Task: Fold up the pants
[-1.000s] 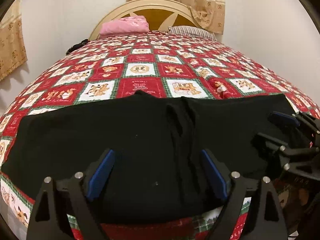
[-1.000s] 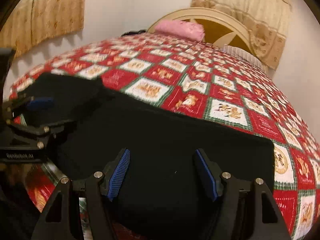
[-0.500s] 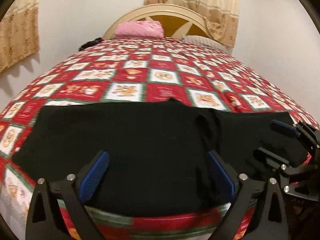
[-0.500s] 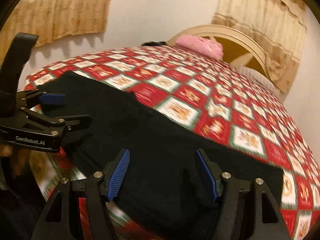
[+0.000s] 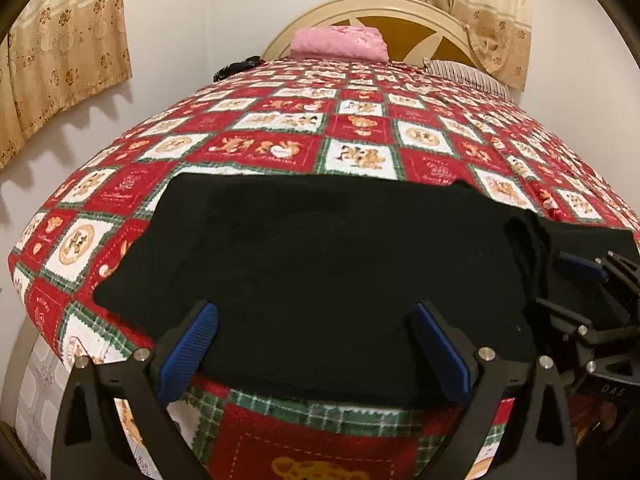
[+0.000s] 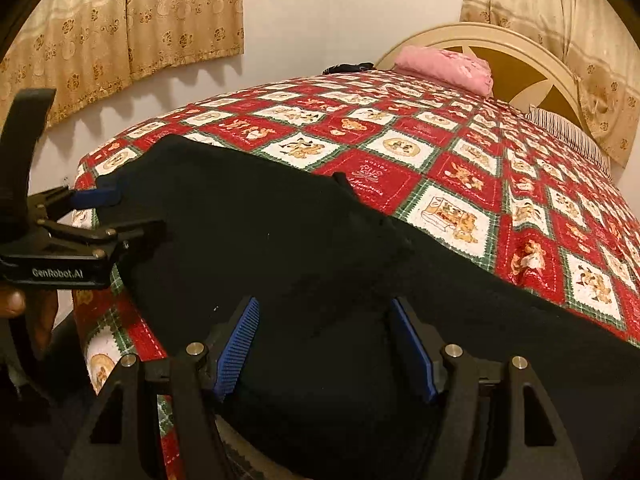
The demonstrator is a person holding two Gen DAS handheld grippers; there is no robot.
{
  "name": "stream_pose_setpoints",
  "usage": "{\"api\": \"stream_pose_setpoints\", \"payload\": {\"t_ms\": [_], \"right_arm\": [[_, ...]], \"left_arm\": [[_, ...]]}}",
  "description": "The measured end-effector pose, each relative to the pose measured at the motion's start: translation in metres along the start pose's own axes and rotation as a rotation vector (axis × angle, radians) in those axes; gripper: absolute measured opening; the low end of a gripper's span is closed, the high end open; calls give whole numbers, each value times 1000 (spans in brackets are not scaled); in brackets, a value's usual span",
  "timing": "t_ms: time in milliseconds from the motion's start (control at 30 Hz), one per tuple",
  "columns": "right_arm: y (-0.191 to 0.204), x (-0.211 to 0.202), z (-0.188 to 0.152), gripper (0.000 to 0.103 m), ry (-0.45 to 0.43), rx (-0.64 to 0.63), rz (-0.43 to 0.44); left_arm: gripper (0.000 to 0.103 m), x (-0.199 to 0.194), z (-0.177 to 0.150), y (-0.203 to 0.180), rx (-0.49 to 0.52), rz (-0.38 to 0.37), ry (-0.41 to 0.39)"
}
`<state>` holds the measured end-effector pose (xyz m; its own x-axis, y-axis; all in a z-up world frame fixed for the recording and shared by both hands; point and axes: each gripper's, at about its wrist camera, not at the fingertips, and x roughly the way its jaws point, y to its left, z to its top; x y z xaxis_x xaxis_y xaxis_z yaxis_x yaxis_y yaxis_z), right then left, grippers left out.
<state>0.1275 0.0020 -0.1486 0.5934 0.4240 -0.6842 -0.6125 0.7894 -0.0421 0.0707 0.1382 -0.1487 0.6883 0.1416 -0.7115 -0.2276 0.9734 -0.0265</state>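
Black pants lie flat across the near end of a bed with a red patchwork quilt; they also show in the right wrist view. My left gripper is open and empty, its blue pads over the near edge of the pants toward their left end. My right gripper is open and empty over the pants' near edge further right. Each gripper shows in the other's view: the right one at the right edge, the left one at the left edge.
A pink folded cloth and a striped pillow lie at the cream headboard. A dark item sits at the far left corner. Curtains hang on the walls. The bed's left edge drops off.
Both grippers have shifted left along the near edge of the pants, and the views have swung left. Both stay open; the pants lie as before.
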Motion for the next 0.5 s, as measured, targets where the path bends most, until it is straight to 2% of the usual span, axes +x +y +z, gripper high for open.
{"api": "stream_pose_setpoints", "payload": {"t_ms": [233, 333, 400, 500], "right_arm": [[8, -17, -3, 69, -57, -24, -19], [22, -7, -6, 69, 3, -98, 6], [27, -7, -10, 72, -33, -131, -31], [17, -8, -7, 72, -15, -81, 10]], "left_arm": [[100, -1, -2, 3, 8, 14, 6], [100, 0, -3, 5, 5, 15, 10], [100, 1, -3, 5, 11, 19, 12], [100, 0, -2, 6, 14, 25, 8]]}}
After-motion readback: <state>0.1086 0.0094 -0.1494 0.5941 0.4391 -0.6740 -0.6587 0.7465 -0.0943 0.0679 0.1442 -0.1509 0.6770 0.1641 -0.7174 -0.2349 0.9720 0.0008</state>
